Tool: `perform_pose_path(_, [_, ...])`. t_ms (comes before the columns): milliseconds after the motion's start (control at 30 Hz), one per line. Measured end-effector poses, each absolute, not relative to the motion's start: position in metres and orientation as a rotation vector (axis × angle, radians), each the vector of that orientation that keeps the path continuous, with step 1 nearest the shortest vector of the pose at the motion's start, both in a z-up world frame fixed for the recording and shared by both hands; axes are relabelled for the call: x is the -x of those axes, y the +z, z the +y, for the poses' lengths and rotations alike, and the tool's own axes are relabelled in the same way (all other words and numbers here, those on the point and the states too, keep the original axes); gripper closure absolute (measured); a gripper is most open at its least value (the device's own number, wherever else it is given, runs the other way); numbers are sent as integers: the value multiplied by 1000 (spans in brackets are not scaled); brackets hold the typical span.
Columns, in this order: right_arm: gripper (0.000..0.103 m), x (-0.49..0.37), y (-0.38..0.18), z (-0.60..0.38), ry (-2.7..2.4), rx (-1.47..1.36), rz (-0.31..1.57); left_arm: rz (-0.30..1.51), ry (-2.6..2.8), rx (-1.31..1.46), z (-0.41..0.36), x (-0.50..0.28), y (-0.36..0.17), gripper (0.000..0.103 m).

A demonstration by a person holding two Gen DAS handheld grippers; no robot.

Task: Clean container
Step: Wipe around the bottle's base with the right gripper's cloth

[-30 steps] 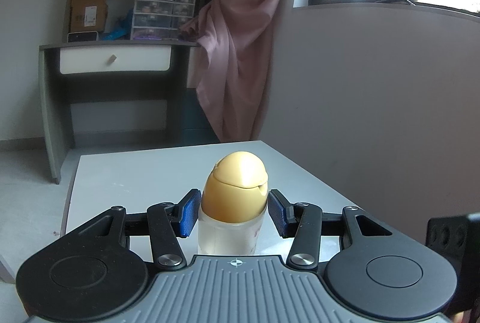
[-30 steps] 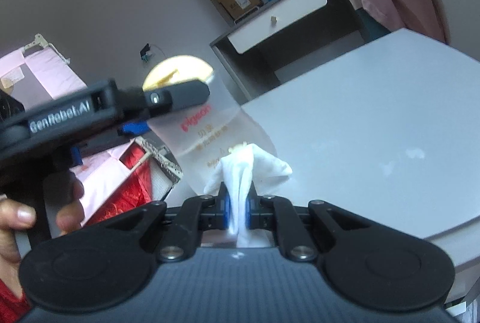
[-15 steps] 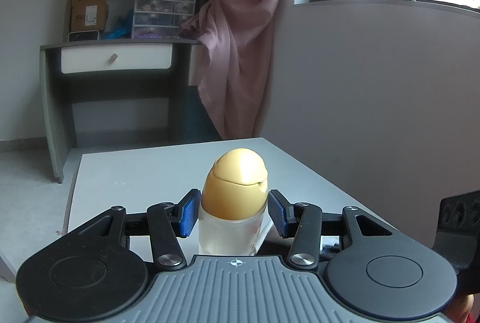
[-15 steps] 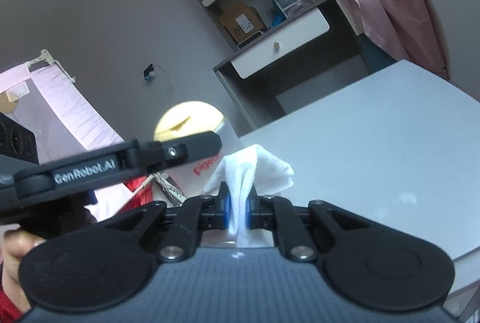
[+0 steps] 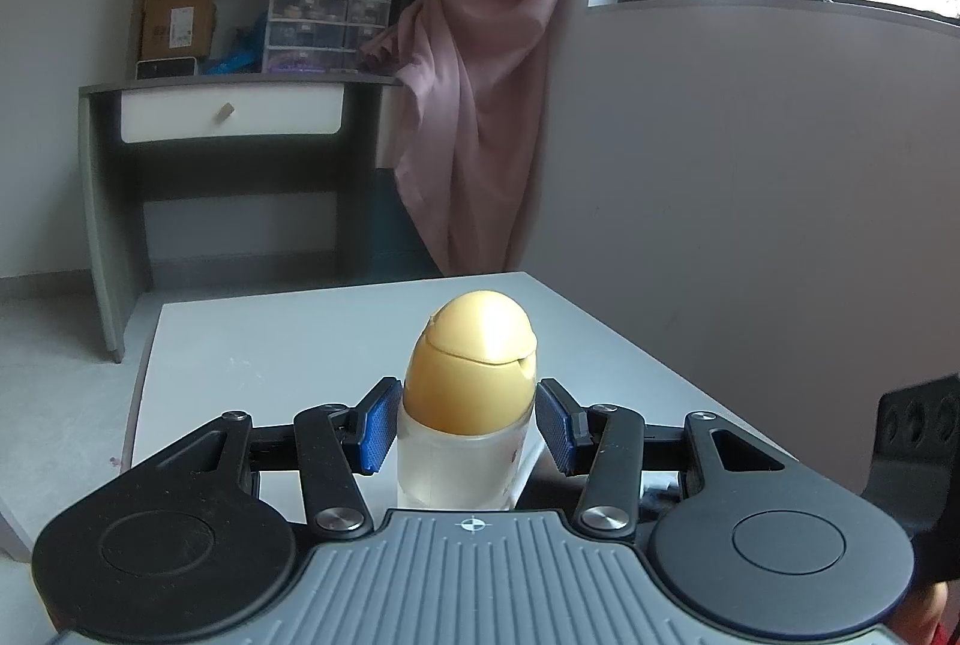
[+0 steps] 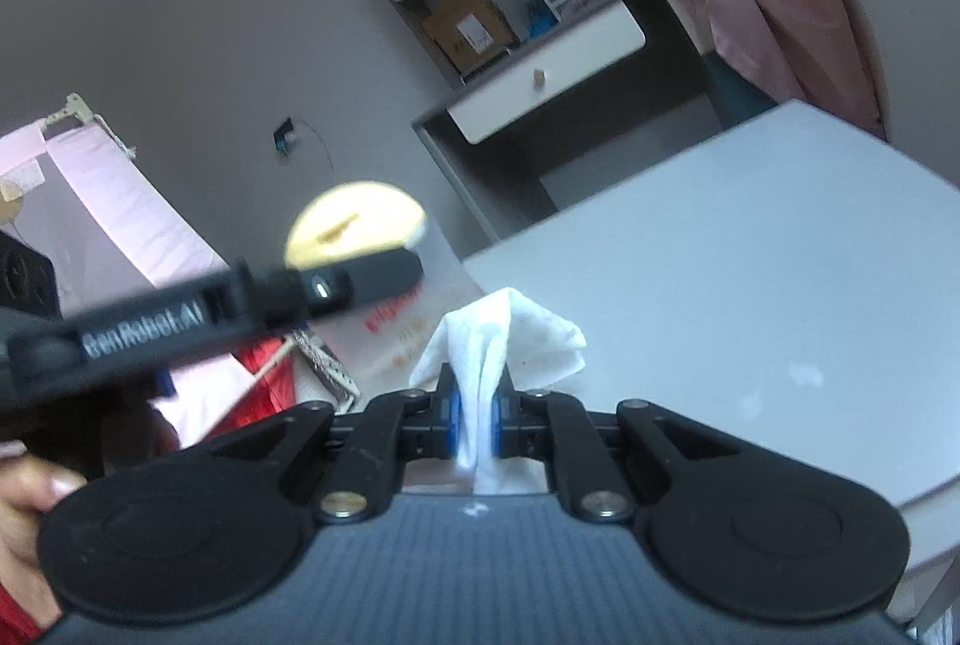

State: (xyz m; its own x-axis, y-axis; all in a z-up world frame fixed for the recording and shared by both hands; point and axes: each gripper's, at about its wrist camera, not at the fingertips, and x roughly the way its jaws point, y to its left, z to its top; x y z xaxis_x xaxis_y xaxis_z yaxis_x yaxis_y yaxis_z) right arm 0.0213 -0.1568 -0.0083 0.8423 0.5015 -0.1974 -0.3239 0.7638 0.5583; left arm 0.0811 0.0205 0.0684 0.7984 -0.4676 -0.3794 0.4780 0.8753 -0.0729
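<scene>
A clear bottle with a yellow egg-shaped cap (image 5: 471, 387) stands upright between the blue pads of my left gripper (image 5: 467, 426), which is shut on it above the grey table (image 5: 288, 345). In the right wrist view the same bottle (image 6: 390, 309) shows at left, with red lettering on its side. My right gripper (image 6: 477, 414) is shut on a crumpled white tissue (image 6: 510, 339), which sits against the bottle's side.
A grey desk with a white drawer (image 5: 231, 117) and shelves stands beyond the table. A pink curtain (image 5: 480, 75) hangs by the window. The wall is close on the table's right. A red cloth (image 6: 264, 375) lies low at left.
The right gripper with the tissue has tilted and shifted against the bottle's side. The bottle stays held in the left gripper.
</scene>
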Motion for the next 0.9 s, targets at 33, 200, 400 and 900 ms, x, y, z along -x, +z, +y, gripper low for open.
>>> perform_pose_path(33, [93, -20, -6, -157, 455, -533, 337, 401, -507, -26, 21, -81, 68, 53])
perform_pose_path(200, [93, -19, -2, -156, 455, -525, 310, 402, -509, -21, 21, -83, 66, 53])
perform_pose_path(400, [93, -24, -13, -158, 454, -529, 353, 404, -510, -24, 20, -85, 67, 53])
perform_pose_path(900, [93, -29, -22, -159, 446, -527, 407, 406, -509, -26, 18, -84, 63, 53])
